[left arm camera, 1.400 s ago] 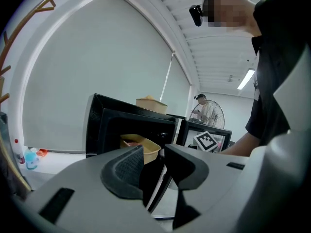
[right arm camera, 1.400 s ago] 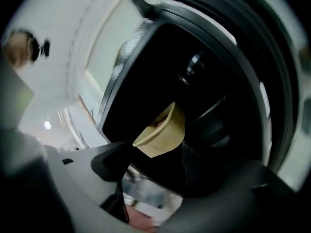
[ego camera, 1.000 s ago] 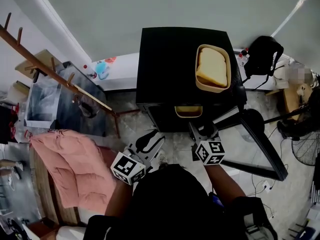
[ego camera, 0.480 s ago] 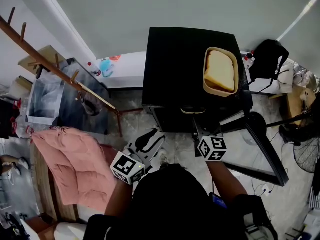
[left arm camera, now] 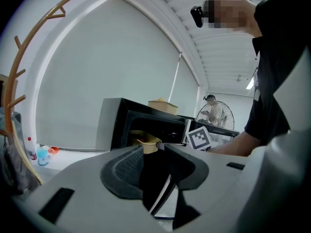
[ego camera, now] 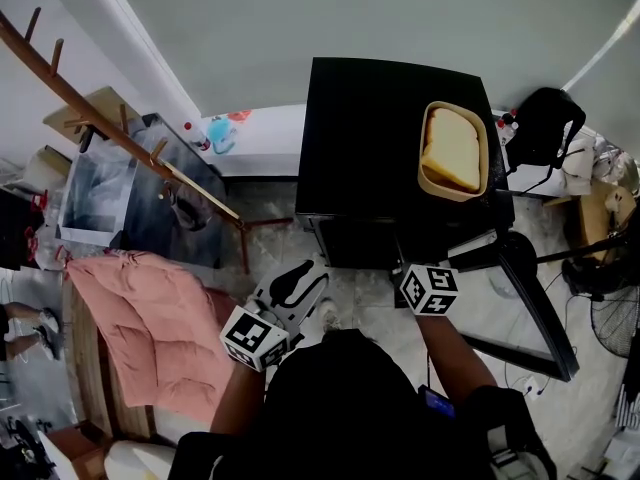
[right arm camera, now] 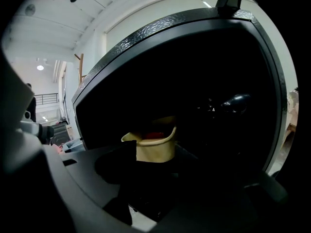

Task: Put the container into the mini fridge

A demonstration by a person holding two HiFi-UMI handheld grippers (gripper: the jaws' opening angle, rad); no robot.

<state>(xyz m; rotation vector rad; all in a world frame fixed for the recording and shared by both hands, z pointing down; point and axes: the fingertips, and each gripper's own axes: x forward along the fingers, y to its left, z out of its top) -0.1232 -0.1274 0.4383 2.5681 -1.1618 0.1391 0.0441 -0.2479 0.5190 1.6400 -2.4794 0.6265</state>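
Note:
The black mini fridge [ego camera: 370, 138] stands with its door [ego camera: 525, 298] swung open to the right. In the right gripper view a beige open container [right arm camera: 155, 148] with something red in it sits inside the dark fridge cavity. My right gripper [right arm camera: 156, 160] reaches into the opening; its jaws are closing with that container between them, the left finger against its side. In the head view the right gripper [ego camera: 412, 266] is at the fridge's front edge and the container is hidden. My left gripper [ego camera: 298, 283] hangs back, open and empty [left arm camera: 154, 149]; past it I see the container [left arm camera: 146, 141] in the fridge [left arm camera: 114, 125].
A second beige container with bread [ego camera: 453, 151] rests on the fridge top. A pink padded cloth [ego camera: 150, 338] lies at the left, a wooden coat rack [ego camera: 120, 138] slants above it. A black bag [ego camera: 545, 123] and a fan [ego camera: 610, 298] are at the right.
The container was in front of the fridge opening; my right gripper has carried it forward into the fridge, out of the head view. The left gripper has stayed where it was.

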